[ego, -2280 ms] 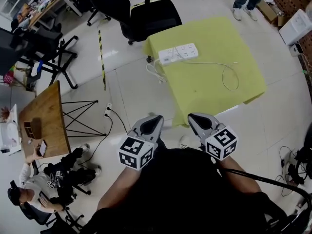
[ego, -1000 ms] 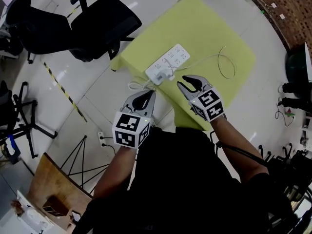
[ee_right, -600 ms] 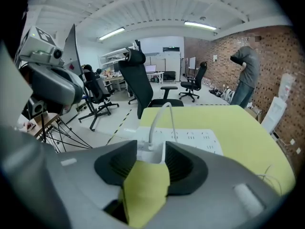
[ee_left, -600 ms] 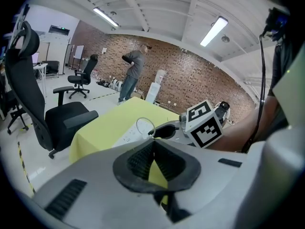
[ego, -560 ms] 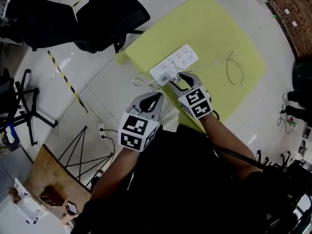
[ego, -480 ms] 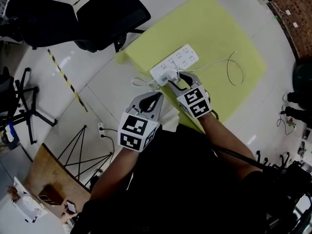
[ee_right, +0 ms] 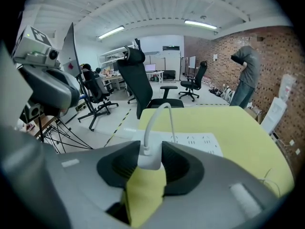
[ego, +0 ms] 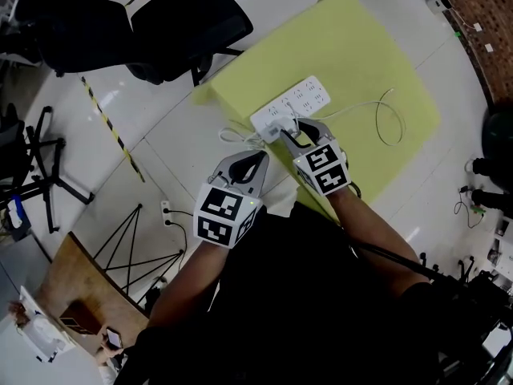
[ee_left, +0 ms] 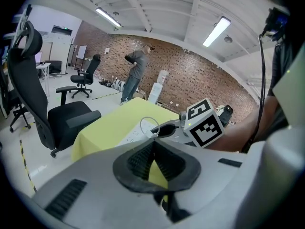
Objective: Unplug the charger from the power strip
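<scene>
A white power strip (ego: 292, 107) lies near the front left edge of a yellow-covered table (ego: 361, 54). A white charger (ego: 282, 127) is plugged into its near end, and a thin white cable (ego: 385, 119) loops away to the right. My right gripper (ego: 292, 132) sits over the charger. In the right gripper view its jaws are closing, with the charger (ee_right: 150, 159) between the pads and touched on both sides. My left gripper (ego: 250, 164) hangs shut and empty, off the table's edge to the lower left of the strip.
Black office chairs (ego: 184, 14) stand beyond the table on the left. The strip's own lead coils over the table edge (ego: 236, 137). A person (ee_left: 137, 75) stands far off by the brick wall. A wooden desk corner (ego: 88, 287) is at the lower left.
My right gripper has come forward and down from beside the strip onto the charger, and its jaws now enclose it. The left gripper has stayed where it was.
</scene>
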`<state>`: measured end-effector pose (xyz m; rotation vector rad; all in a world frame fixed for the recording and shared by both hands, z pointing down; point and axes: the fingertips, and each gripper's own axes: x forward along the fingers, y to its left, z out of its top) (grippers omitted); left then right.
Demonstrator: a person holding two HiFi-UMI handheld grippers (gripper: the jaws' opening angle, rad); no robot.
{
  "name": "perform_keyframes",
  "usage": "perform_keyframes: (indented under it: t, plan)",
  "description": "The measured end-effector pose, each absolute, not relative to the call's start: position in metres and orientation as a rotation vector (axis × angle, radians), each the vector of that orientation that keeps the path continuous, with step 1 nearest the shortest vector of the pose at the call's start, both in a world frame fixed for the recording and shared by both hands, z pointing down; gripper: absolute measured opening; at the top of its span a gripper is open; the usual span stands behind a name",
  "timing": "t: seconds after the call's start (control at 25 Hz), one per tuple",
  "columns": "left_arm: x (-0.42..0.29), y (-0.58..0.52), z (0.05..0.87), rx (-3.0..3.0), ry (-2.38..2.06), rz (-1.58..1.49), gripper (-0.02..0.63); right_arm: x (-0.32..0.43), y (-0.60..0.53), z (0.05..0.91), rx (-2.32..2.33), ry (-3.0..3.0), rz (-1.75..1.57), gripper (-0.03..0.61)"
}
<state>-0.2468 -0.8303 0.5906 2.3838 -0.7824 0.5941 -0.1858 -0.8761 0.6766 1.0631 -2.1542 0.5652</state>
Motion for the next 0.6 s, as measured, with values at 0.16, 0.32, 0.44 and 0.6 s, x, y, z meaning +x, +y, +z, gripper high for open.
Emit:
perform_keyframes:
  t: [0.16,0.32,0.44,0.6]
  plan:
    - [-0.247,-0.832,0.587,2.394,-0.781,0.591,0.006,-0.185,-0.878,0.662,1.066,-2.174,0.549,0.138]
    - [-0.247,-0.828,0.585,2.403,-0.777,0.589,0.006,-0.174,-0.875,0.648,1.093,-2.183,0.529,0.138]
    - [-0.243,-0.825,0.583,2.408,-0.766,0.586,0.006,-0.158,-0.872,0.641,1.142,-2.176,0.552,0.138]
    - [-0.233,-0.820,0.582,2.418,-0.747,0.589,0.006,-0.124,-0.866,0.641,1.233,-2.147,0.631,0.138]
